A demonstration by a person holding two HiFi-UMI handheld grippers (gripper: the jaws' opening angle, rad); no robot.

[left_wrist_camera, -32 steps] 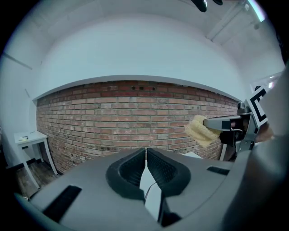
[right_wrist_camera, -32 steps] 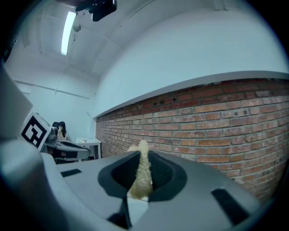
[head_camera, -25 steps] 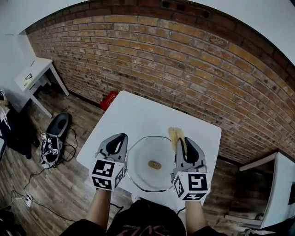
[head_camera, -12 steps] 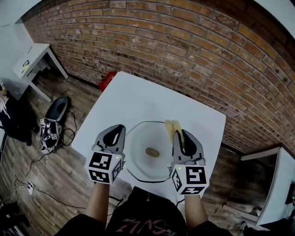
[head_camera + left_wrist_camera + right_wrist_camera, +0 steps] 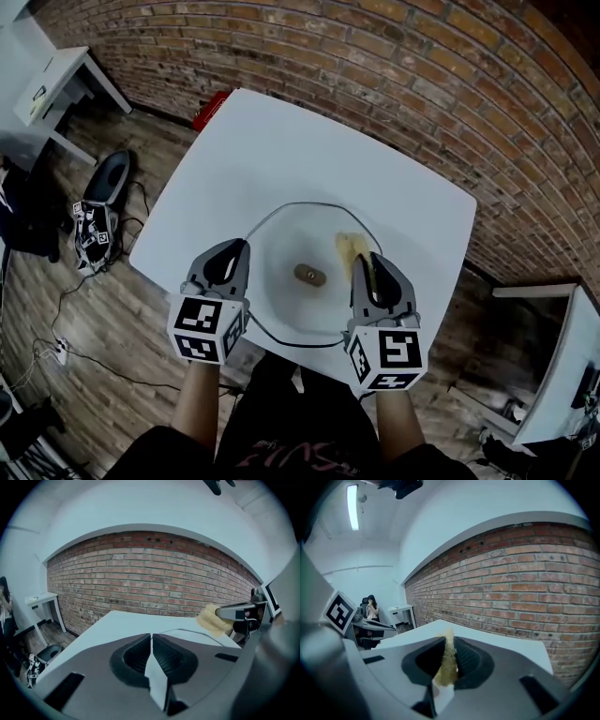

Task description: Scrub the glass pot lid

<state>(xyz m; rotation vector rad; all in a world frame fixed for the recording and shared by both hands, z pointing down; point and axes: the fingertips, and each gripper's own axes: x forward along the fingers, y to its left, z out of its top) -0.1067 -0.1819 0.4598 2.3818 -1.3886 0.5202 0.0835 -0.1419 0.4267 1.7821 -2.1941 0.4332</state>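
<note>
Beyond the left hand-held gripper (image 5: 234, 251) spreads a white bench (image 5: 281, 141), then a brick wall (image 5: 394, 84). A red object (image 5: 212, 106) sits ahead-left on the wooden floor (image 5: 122, 319); a small white table (image 5: 52, 84) stands far left.

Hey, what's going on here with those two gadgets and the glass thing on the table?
A person holds a two-jaw gripper in each hand over a glass pot lid lying knob up on a white table. The right gripper is clamped on a yellow sponge above the lid's right side; whether it touches the glass is unclear. The left gripper is shut and empty, by the lid's left rim. Scrubbing looks about to start.
</note>
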